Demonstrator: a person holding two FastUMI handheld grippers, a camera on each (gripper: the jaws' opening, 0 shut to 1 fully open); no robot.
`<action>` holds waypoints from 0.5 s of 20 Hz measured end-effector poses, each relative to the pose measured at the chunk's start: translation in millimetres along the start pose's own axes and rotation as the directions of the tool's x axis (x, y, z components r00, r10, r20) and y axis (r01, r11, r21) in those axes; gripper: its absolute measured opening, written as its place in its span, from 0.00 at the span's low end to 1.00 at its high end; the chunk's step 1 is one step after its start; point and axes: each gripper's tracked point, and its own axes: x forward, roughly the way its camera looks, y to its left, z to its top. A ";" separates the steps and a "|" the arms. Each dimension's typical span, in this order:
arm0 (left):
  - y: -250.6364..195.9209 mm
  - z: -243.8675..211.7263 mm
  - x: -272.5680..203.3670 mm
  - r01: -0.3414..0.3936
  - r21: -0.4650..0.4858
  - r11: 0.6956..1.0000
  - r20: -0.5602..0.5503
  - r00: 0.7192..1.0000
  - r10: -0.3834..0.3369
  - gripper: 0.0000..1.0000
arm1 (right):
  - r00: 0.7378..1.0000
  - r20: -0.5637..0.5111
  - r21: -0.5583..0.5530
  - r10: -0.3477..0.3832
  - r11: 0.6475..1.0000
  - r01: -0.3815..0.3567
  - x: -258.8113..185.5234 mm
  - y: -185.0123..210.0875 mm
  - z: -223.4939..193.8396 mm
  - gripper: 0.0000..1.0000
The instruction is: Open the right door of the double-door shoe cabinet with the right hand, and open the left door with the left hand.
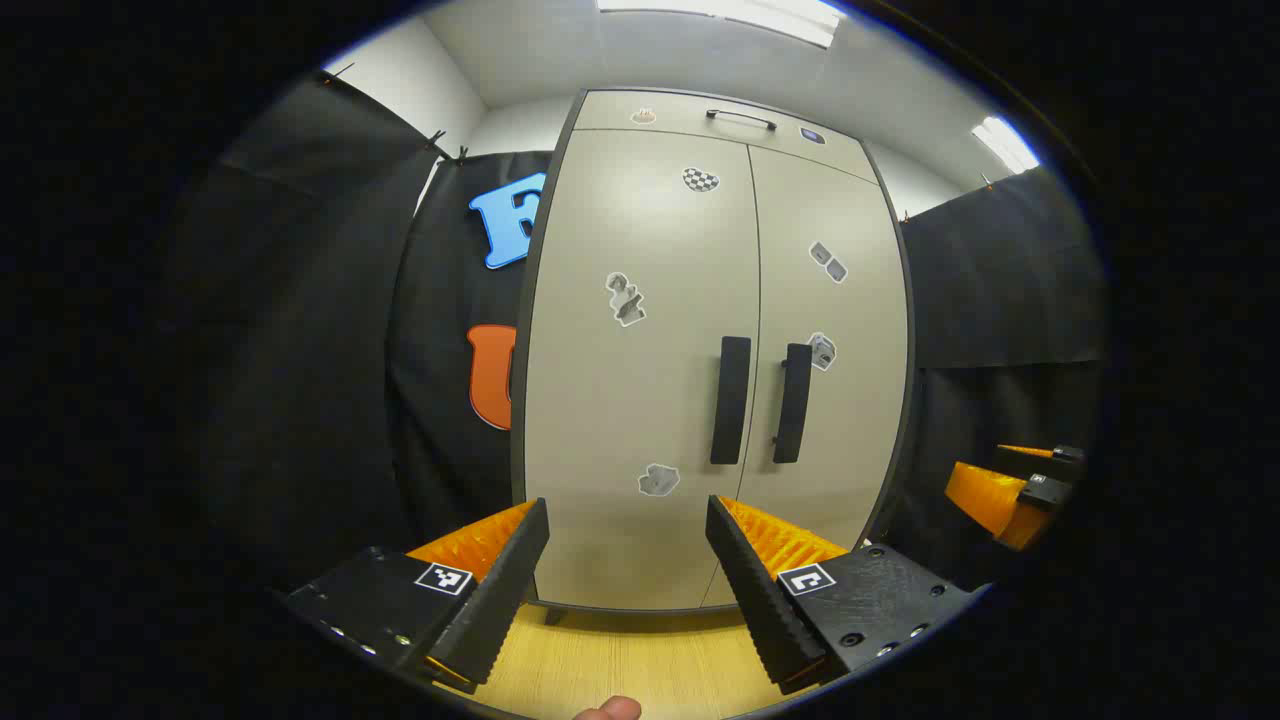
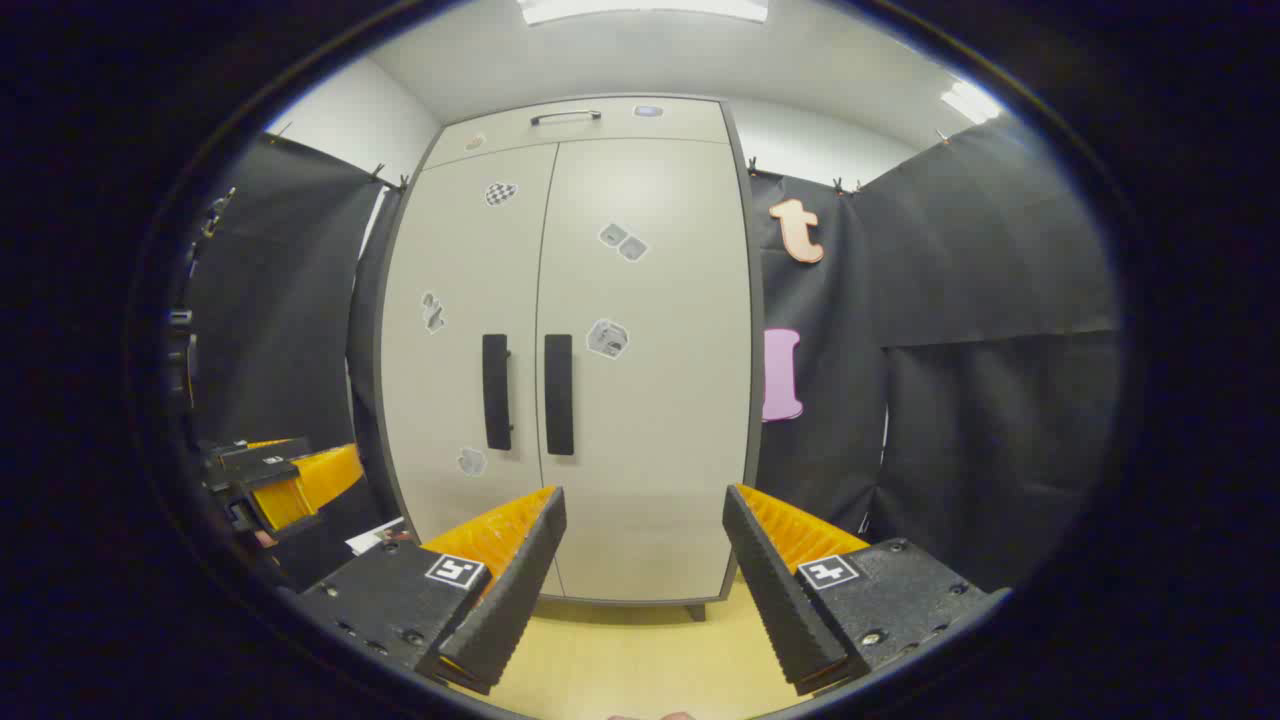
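The shoe cabinet [image 1: 640,400] stands straight ahead of me on the pale wooden floor [image 1: 640,660], tall and beige with a dark frame, black cloth walls [image 1: 300,350] close on both sides. Both doors are closed. The left door [image 1: 620,420] and the right door [image 1: 840,330] meet at a thin seam, and each carries a black upright handle just beside that seam: the left handle [image 1: 731,400] and the right handle [image 1: 794,402], near each other at mid-height. Above the doors sits a narrow top panel [image 1: 700,115] with its own small bar handle [image 1: 741,118]. Several small grey stickers [image 1: 624,298] dot the door faces.

My left gripper [image 1: 628,560] is held off the cabinet with its fingers spread wide, pinching nothing, aimed low on the left door. My right gripper [image 2: 645,560] is likewise spread and empty, well short of the right door [image 2: 645,380]. Nothing stands between either tool and the handles.

In the left gripper view, my right gripper shows off at the right edge [image 1: 1015,490].
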 end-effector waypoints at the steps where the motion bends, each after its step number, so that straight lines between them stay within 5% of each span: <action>1: 0.7 2.5 1.1 -0.004 -0.003 1.000 0.008 1.000 0.004 0.95 | 1.000 0.002 -0.001 -0.003 1.000 0.003 0.6 -0.6 0.4 0.99; 10: -12.1 6.3 0.2 0.003 0.016 1.000 0.027 1.000 -0.003 0.95 | 1.000 -0.005 0.015 0.029 0.999 -0.028 7.5 1.3 -6.1 0.99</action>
